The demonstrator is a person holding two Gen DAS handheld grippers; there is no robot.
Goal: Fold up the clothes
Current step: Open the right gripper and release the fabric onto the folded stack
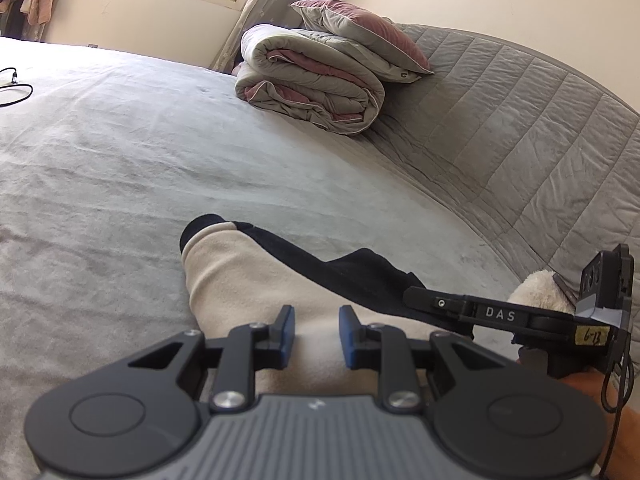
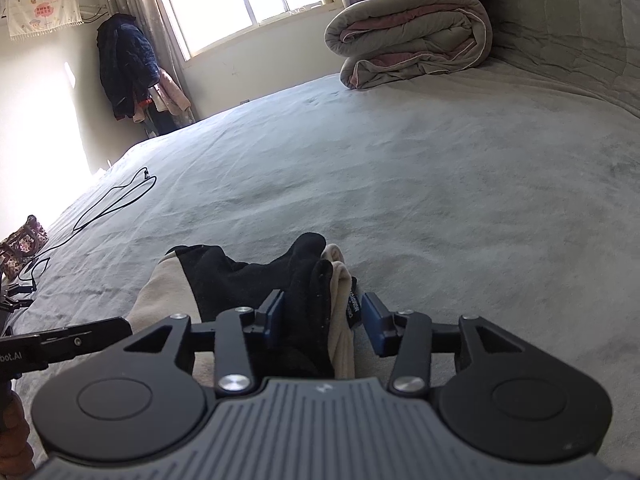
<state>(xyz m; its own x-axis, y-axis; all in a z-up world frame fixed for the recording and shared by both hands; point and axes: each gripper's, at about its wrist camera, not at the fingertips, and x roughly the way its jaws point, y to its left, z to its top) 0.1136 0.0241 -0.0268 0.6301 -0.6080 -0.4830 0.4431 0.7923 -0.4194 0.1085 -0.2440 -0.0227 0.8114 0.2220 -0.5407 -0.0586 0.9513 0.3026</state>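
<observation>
Grey bedding (image 2: 400,184) spreads under both my tools, on a bed that fills most of each view. Between the blue pads of my right tool (image 2: 325,322) a bunched black and cream garment (image 2: 308,280) stands up; the pads sit apart from it on either side, the right one just beside a small black label whose print I cannot read. My left tool (image 1: 317,338) hovers over the cream part of the same garment, jaws narrowly parted with cloth between them, and whether they pinch it I cannot tell. From the left view, the right tool's arm reads "DAS", with a yellow tag marked "6-13". From the right view, the left tool's arm shows "bot.AI". Only the right view shows a black cable (image 2: 116,200) ahead to the left, a patterned bag (image 2: 24,240) at the bed's edge and dark coats (image 2: 126,68) hanging in the corner. Far ahead, a folded duvet (image 1: 312,88) carries a pillow (image 1: 360,36).
</observation>
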